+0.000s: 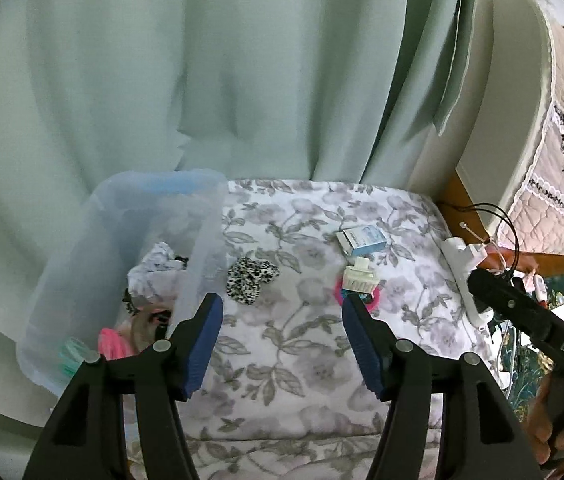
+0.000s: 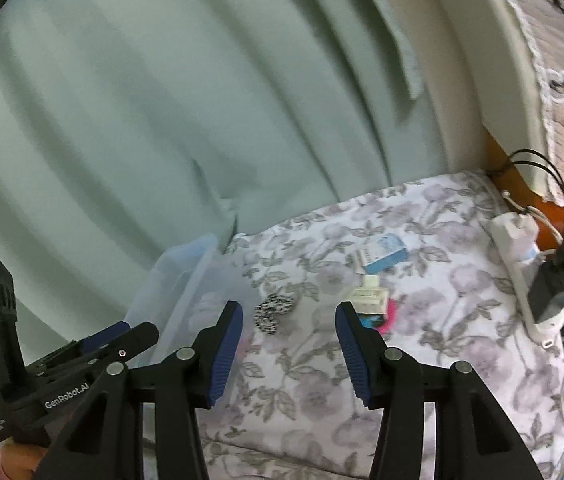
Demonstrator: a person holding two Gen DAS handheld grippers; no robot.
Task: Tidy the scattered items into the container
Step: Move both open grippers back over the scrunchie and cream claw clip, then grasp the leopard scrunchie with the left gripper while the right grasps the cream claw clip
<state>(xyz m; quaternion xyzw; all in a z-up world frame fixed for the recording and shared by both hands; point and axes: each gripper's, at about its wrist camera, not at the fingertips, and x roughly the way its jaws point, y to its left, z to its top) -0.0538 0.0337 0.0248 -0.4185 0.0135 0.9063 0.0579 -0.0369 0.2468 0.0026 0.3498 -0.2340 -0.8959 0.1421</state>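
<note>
Right tongs (image 2: 288,344) partly hide pink item (image 2: 389,316).

floral bedspread (image 1: 302,344) under bin (image 1: 81,264), scrunchie (image 1: 250,276), box (image 1: 362,240)

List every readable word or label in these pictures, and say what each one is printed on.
"DAS": on the black body of the right gripper seen at the edge of the left wrist view.
"GenRobot.AI": on the black body of the left gripper in the right wrist view.
Small blue box: print too blurred to read.

A home bedroom: floral bedspread (image 1: 282,360), green curtain (image 1: 201,80), quilted lace-edged cover (image 1: 562,152)
</note>
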